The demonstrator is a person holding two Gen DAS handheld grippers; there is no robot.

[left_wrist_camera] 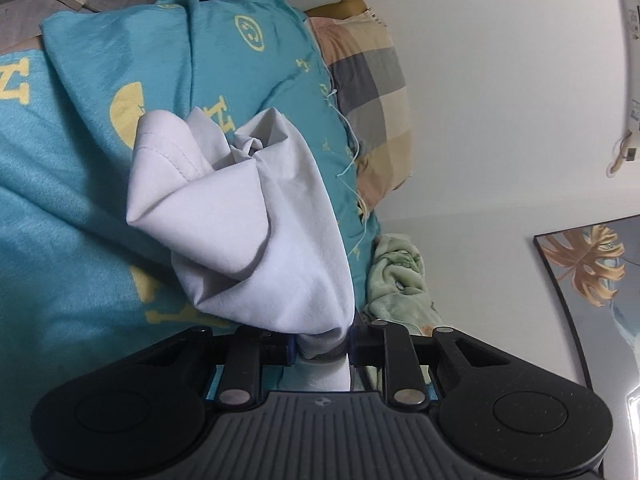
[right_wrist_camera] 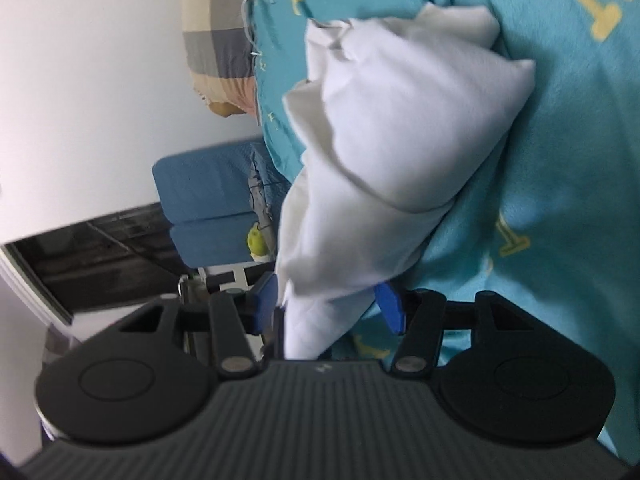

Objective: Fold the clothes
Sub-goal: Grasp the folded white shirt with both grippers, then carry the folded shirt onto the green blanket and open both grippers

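The teal blanket (left_wrist_camera: 72,200) covers the bed, and the white garment (left_wrist_camera: 248,216) hangs bunched above it, well short of flat. The left gripper (left_wrist_camera: 322,346) is clamped on one gathered end. The right gripper (right_wrist_camera: 326,308) stands half-open around the other, which could slip out; a blind pull might set crooked creases.

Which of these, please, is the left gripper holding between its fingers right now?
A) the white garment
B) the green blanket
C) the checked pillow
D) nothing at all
A: in the left wrist view the left gripper is shut on a bunched end of the white garment, which hangs over the teal bedspread.
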